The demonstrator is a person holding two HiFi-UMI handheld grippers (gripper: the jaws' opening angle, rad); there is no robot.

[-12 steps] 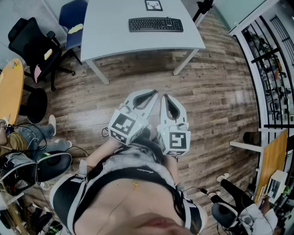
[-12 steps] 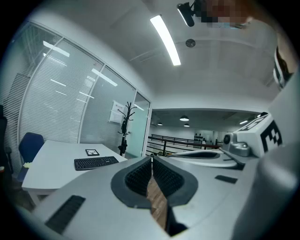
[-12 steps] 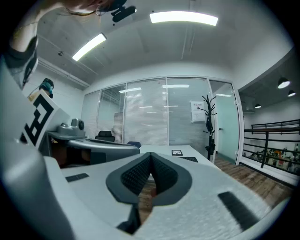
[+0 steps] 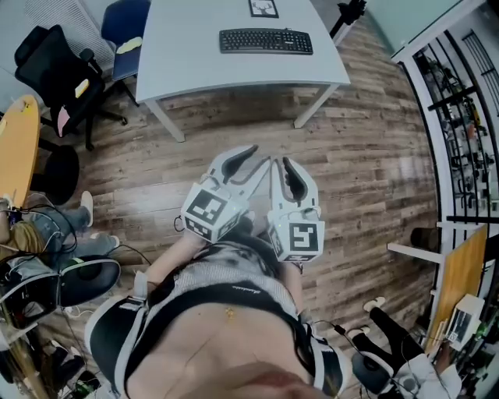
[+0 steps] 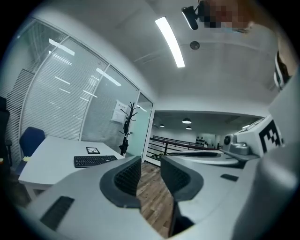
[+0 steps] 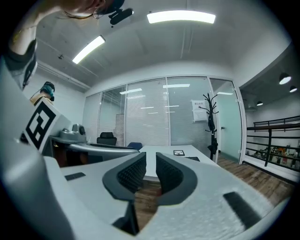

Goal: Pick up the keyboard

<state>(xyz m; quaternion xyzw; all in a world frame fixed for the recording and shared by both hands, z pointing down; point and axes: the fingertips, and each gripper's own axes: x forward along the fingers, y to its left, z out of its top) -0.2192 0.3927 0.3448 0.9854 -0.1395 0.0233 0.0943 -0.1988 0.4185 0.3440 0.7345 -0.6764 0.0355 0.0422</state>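
The keyboard (image 4: 266, 40) lies flat on the white tabletop (image 4: 195, 54) at 12 o'clock in the head view, well apart from both claws, with a small framed marker card (image 4: 261, 8) just beyond it at its 12 o'clock. It sits where it did half a second ago, and neither claw touches it. The left claw (image 4: 262, 156) and the right claw (image 4: 282, 164) are side by side over the wooden floor (image 4: 366, 156) at the centre of the view, close in front of the person's body, both pointing toward 12 o'clock. Against the earlier frame they have edged only slightly toward the tabletop, the left one a little more, and the rest of the room looks the same. In the left gripper view the left claw (image 5: 151, 164) has its ribbed pads a narrow slit apart with only floorboards showing between them. The keyboard (image 5: 95, 161) shows at its 9 o'clock, beside the card. In the right gripper view the right claw (image 6: 151, 161) is closed with nothing in it, and the tabletop's near edge shows past its tips. A black office chair (image 4: 54, 74) stands at 10 o'clock in the head view, a blue chair (image 4: 125, 27) at 11 o'clock by the tabletop's corner, and a dark shelf rack (image 4: 468, 117) at 3 o'clock.
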